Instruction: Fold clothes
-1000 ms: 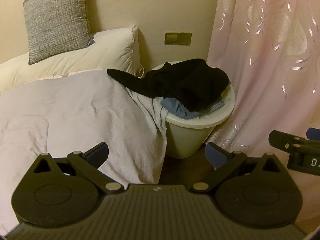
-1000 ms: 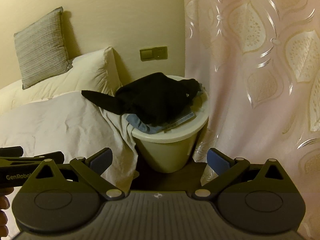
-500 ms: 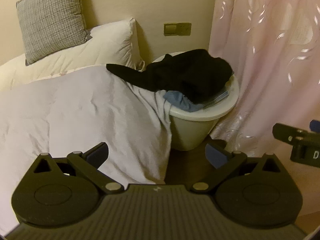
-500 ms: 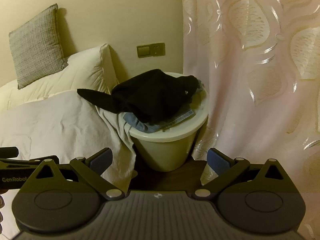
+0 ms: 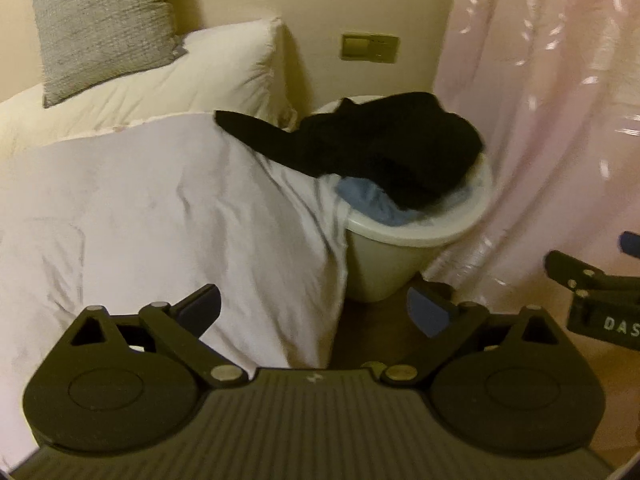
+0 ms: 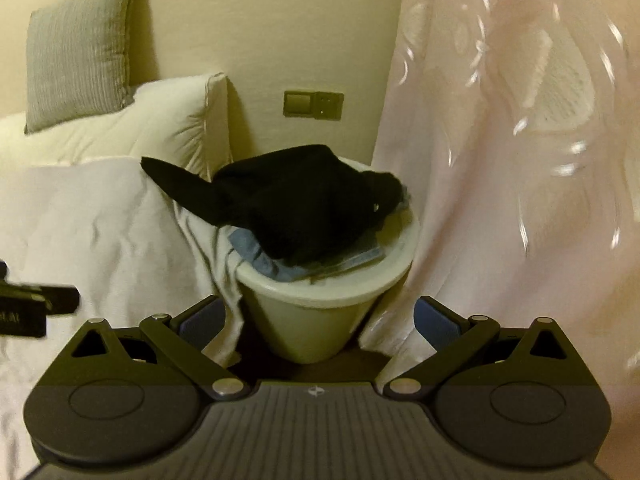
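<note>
A black garment (image 5: 372,148) lies on top of a pale laundry basket (image 5: 404,256) beside the bed, one sleeve draped onto the white duvet (image 5: 160,216). Blue clothes (image 5: 372,200) sit under it. In the right wrist view the black garment (image 6: 296,200) tops the basket (image 6: 320,320), with blue clothes (image 6: 256,252) under it. My left gripper (image 5: 314,308) is open and empty, short of the basket. My right gripper (image 6: 316,320) is open and empty, in front of the basket; it shows at the right edge of the left wrist view (image 5: 592,292).
A white pillow (image 5: 168,76) and a grey cushion (image 5: 100,20) lean on the wall behind the bed. A pink curtain (image 5: 552,120) hangs right of the basket. A wall socket (image 5: 370,47) is above it. Dark floor (image 5: 372,332) shows at the basket's foot.
Both grippers have moved closer to the basket and a little higher; the basket and black garment look larger. Both jaws stay open. The clothes have not moved.
</note>
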{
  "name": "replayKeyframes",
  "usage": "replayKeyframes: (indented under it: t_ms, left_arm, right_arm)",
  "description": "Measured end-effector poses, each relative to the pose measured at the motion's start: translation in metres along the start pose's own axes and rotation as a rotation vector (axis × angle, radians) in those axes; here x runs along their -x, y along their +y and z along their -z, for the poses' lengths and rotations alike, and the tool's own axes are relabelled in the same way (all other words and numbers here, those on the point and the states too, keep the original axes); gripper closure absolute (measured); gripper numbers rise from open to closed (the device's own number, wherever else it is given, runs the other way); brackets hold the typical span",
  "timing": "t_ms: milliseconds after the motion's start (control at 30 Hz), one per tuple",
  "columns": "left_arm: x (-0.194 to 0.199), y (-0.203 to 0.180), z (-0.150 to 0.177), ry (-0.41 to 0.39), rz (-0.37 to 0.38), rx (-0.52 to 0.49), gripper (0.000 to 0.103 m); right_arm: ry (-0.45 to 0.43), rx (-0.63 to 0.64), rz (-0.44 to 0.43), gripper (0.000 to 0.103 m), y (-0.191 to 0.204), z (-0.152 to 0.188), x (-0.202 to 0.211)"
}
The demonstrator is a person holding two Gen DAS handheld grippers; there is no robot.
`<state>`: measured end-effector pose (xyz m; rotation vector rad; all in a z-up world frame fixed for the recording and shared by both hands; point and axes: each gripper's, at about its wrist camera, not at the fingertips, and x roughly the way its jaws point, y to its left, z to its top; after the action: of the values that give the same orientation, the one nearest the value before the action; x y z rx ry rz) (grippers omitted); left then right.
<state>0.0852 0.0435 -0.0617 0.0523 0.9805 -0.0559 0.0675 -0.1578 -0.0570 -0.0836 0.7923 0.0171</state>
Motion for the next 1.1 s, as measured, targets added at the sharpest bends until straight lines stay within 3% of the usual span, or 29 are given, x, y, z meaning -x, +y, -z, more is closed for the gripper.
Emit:
replayKeyframes:
  t_ms: [200, 400, 600, 767, 833, 867, 1100]
  left_arm:
    - [-0.041, -0.002, -0.018, 0.057, -0.028, 0.002, 0.005]
    - [-0.084, -0.007, -0.040, 0.113, -0.054, -0.005, 0.005]
    - [-0.137, -0.021, -0.084, 0.148, -0.051, -0.012, 0.005]
    - [-0.179, -0.030, -0.122, 0.143, -0.032, -0.018, 0.017]
    - [-0.198, -0.033, -0.137, 0.145, -0.021, -0.023, 0.031]
    - [-0.207, -0.034, -0.144, 0.145, -0.016, -0.026, 0.033]
    - [-0.265, -0.050, -0.185, 0.126, 0.012, -0.088, 0.030]
  right_arm:
    - [0.000, 0.014, -0.062, 0.000, -0.010, -0.011, -0.045]
    - [0.103, -0.011, -0.107, 0.000, -0.020, -0.031, -0.103]
    - [0.212, -0.046, -0.163, 0.000, -0.038, -0.064, -0.169]
    - [0.239, -0.045, -0.175, 0.000, -0.050, -0.095, -0.217]
    - [0.238, -0.044, -0.177, 0.000, -0.055, -0.109, -0.235]
    - [0.235, -0.044, -0.176, 0.000, -0.057, -0.115, -0.244]
    - [0.218, -0.037, -0.167, 0.000, -0.062, -0.149, -0.307]
